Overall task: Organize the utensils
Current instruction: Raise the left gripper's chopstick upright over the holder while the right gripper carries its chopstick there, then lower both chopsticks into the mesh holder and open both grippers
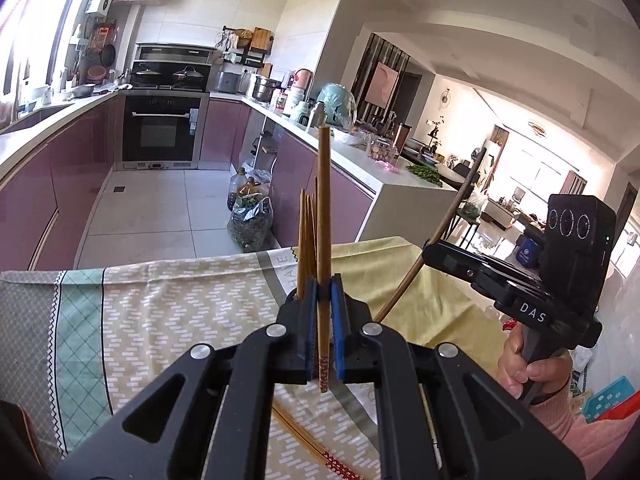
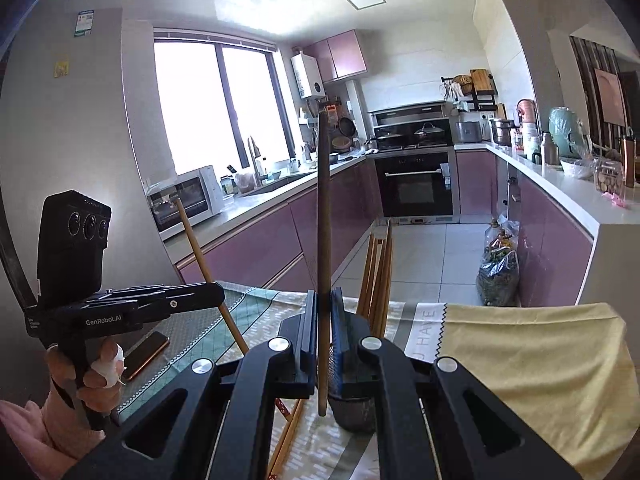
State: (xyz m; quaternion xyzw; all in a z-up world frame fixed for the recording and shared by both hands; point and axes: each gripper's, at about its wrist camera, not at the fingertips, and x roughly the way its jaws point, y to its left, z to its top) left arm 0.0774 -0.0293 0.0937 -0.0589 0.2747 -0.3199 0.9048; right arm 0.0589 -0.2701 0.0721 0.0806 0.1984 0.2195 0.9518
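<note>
Kitchen, mauve cabinets (image 2: pixel 256 240); window (image 2: pixel 216 100) at left, black oven (image 1: pixel 162 128) at the far end, crowded counter (image 1: pixel 360 156) to the right. Near side: tabletop under a patterned cloth (image 1: pixel 168 312), phone (image 2: pixel 146 354) at its left, loose chopsticks (image 1: pixel 308 444) lying flat, and what may be a dark holder (image 2: pixel 354 412), half hidden, with upright sticks. Left gripper (image 1: pixel 325 320) fingers clamped on one upright chopstick (image 1: pixel 323 208); right gripper (image 2: pixel 324 332) likewise, pinching its own chopstick (image 2: pixel 323 200).

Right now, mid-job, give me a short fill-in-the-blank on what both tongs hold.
The left tongs are shut on one brown wooden ____, held upright.
The right tongs grip a second stick, which is ____ at its lower end, unlike the left one's red-patterned end.
More chopsticks stand in a dark metal ____ on the patterned tablecloth.
Missing: chopstick; plain; holder
</note>
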